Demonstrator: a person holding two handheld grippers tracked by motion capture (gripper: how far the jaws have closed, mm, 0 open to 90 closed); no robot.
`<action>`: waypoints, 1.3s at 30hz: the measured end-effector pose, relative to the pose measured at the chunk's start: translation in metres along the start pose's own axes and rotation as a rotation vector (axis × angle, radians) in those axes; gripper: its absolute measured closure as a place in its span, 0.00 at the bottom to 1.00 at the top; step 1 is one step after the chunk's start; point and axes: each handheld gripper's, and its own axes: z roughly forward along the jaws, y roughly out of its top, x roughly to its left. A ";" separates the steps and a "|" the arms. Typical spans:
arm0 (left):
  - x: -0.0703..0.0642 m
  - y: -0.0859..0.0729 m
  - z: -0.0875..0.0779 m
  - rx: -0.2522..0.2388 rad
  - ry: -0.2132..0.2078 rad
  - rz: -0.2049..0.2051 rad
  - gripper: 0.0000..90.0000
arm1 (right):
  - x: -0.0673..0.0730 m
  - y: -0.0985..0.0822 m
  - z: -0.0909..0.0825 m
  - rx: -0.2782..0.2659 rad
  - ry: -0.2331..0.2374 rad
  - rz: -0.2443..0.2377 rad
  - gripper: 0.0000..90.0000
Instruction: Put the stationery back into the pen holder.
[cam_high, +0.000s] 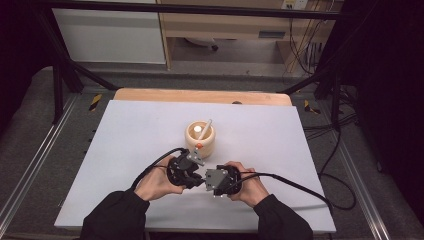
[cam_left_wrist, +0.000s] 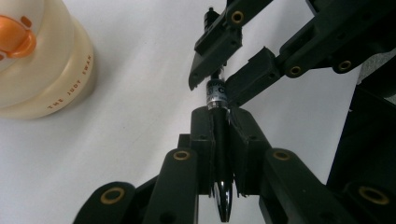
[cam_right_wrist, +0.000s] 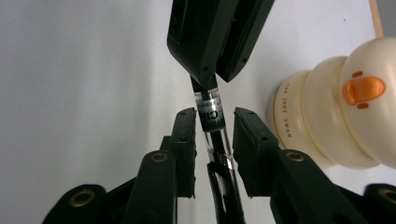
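Cream duck-shaped pot (cam_left_wrist: 42, 60), upper left of the left gripper view, reads "THE JUDY SWAN"; same print on it at right of the right gripper view. Pen (cam_left_wrist: 219, 140) label unreadable.

High view: pot centre frame on white table (cam_high: 125, 150), white stick (cam_high: 204, 129) leaning out of it, nothing blocking.

Left gripper (cam_left_wrist: 219, 114) clamped tight on the pen barrel, lower centre.

Right gripper (cam_right_wrist: 214, 116) straddles the pen's other end, pads narrow but not pressing.

Both hands low centre, grippers tip to tip, just below the pot.
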 end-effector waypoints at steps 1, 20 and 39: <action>-0.001 0.000 0.000 0.001 0.002 0.001 0.88 | 0.001 0.000 0.000 -0.007 0.003 -0.006 0.81; 0.002 -0.005 -0.003 -0.073 0.023 0.032 0.72 | 0.000 -0.003 -0.002 0.002 0.005 -0.055 0.89; 0.024 -0.055 -0.017 -0.170 0.166 -0.037 0.21 | -0.014 -0.028 -0.010 0.051 -0.022 0.104 0.89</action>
